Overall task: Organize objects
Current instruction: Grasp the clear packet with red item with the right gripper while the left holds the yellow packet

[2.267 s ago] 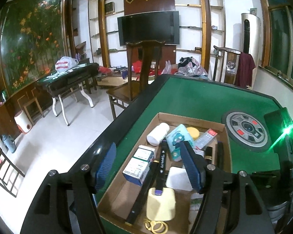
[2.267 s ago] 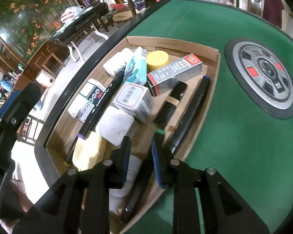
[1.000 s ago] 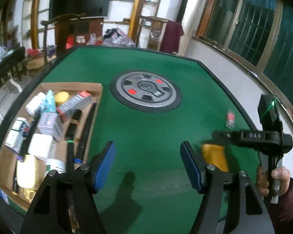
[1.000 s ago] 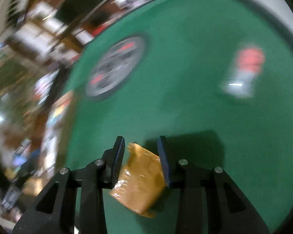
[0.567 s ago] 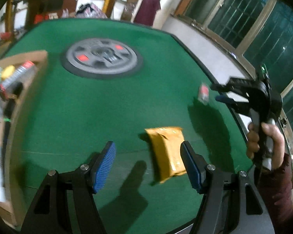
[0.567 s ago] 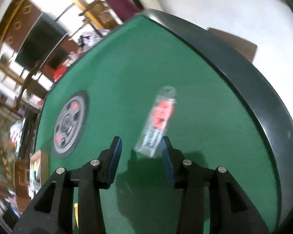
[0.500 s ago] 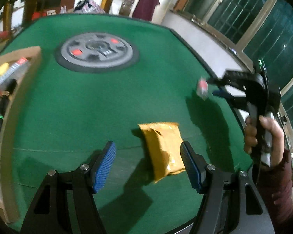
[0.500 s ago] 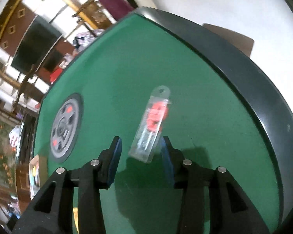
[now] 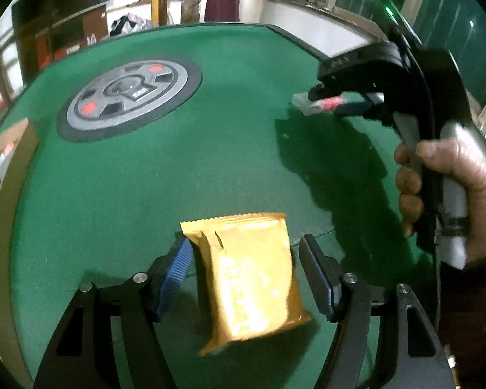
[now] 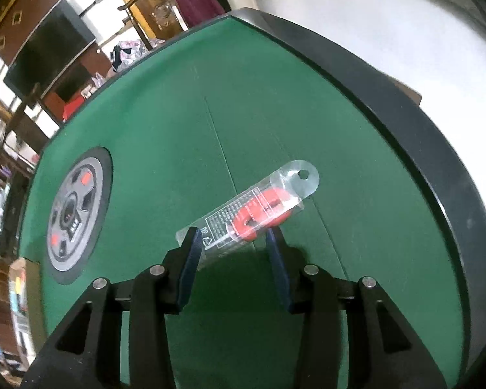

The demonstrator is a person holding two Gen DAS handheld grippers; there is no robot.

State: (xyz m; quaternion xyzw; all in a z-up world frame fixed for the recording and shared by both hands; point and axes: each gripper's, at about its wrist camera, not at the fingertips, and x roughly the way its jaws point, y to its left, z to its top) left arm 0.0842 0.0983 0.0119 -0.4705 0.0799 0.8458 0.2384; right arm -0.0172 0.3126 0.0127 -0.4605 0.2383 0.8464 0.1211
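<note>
On green felt table [image 9: 184, 162]: crinkled gold foil packet [image 9: 252, 278], clear blister pack [image 10: 252, 210].

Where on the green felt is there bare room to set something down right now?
Bare felt lies between the round centre panel, the gold packet and the clear red-item pack. It is crowded at the near edge, where the left tongs straddle the packet, and by the black table rim, where the right tongs straddle the pack.

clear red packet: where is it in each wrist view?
Left wrist: clear packet upper right, at the right gripper's tips, above the gold pouch.
Right wrist: packet centre, lying slantwise between the open jaws.
Shared landmark: round grey dial, upper left and left edge.
</note>
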